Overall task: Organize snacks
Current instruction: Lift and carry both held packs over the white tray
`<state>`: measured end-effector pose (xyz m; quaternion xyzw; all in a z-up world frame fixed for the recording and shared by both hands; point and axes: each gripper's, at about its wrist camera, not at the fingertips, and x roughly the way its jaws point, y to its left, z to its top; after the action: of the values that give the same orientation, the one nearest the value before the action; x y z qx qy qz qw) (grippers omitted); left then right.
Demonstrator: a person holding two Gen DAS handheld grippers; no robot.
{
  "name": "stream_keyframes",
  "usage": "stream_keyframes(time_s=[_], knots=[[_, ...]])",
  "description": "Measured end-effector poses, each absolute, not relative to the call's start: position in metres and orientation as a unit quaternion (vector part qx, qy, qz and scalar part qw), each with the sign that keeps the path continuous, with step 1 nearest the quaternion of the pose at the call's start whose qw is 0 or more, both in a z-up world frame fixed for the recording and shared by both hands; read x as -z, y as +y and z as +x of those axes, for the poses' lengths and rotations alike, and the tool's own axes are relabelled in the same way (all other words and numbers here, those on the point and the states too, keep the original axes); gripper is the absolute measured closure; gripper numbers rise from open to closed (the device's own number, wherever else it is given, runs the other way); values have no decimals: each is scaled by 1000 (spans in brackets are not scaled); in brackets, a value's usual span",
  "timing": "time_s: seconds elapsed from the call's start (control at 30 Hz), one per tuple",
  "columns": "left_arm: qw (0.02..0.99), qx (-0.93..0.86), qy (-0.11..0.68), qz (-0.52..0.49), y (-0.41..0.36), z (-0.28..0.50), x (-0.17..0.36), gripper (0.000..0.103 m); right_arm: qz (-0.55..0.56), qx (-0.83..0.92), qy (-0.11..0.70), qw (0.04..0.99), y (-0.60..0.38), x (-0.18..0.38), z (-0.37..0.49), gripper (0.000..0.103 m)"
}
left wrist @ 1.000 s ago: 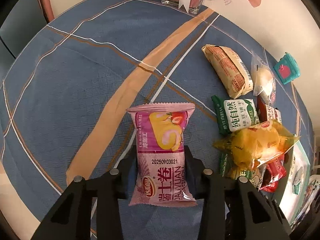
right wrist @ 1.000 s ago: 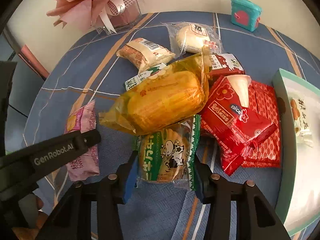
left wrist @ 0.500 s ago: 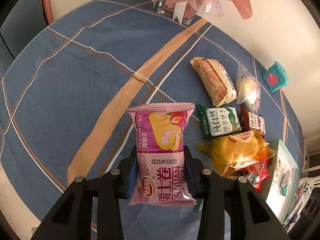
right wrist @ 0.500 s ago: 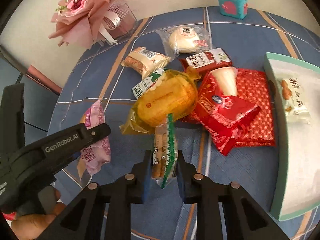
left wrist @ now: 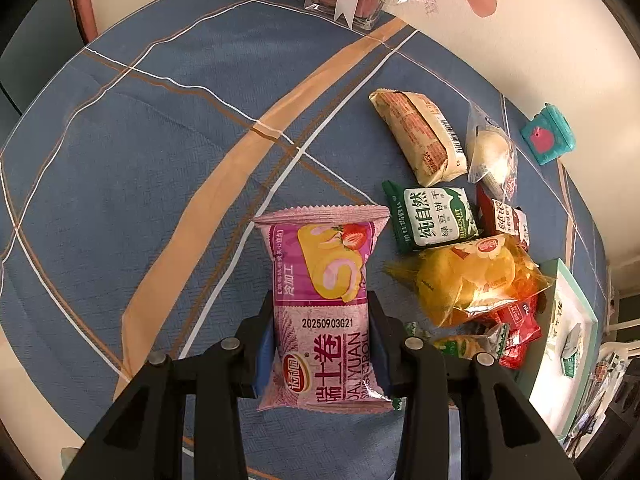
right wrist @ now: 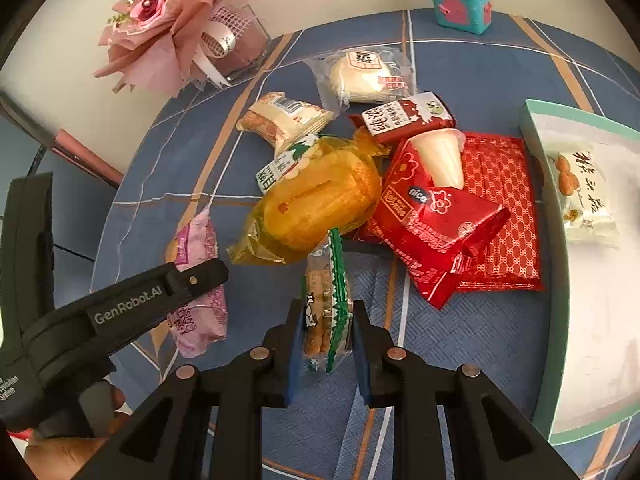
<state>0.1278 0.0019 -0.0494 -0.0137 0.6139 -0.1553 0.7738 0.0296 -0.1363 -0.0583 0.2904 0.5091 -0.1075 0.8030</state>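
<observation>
I pinch the pink Swiss roll packet (left wrist: 324, 312) in my left gripper (left wrist: 320, 344) and the green biscuit packet (right wrist: 326, 312) in my right gripper (right wrist: 325, 344), both probably for the tray (right wrist: 560, 280).

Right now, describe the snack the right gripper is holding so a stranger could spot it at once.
Start at the mint-rimmed tray on the blue plaid tablecloth, then look left past the red packets. There the right gripper pinches a green-edged biscuit packet edge-on. Unlike its neighbours it has a cartoon cow and a zigzag green seam.
</observation>
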Motion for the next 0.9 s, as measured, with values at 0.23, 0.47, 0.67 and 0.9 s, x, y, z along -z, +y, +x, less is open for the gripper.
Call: stream_keyframes(time_s=[0.23, 0.47, 0.67, 0.9], knots=[[769, 157, 620, -12, -4, 135, 57, 61, 275, 105, 515, 805, -126, 64, 38, 81], [772, 159, 615, -14, -6, 136, 56, 61, 277, 110, 501, 813, -126, 52, 34, 82], [784, 168, 596, -21, -8, 131, 36, 61, 268, 110, 476, 830, -127, 23, 21, 82], [800, 186, 569, -27, -19, 119, 11, 61, 267, 127, 453, 841, -141, -4, -8, 82]])
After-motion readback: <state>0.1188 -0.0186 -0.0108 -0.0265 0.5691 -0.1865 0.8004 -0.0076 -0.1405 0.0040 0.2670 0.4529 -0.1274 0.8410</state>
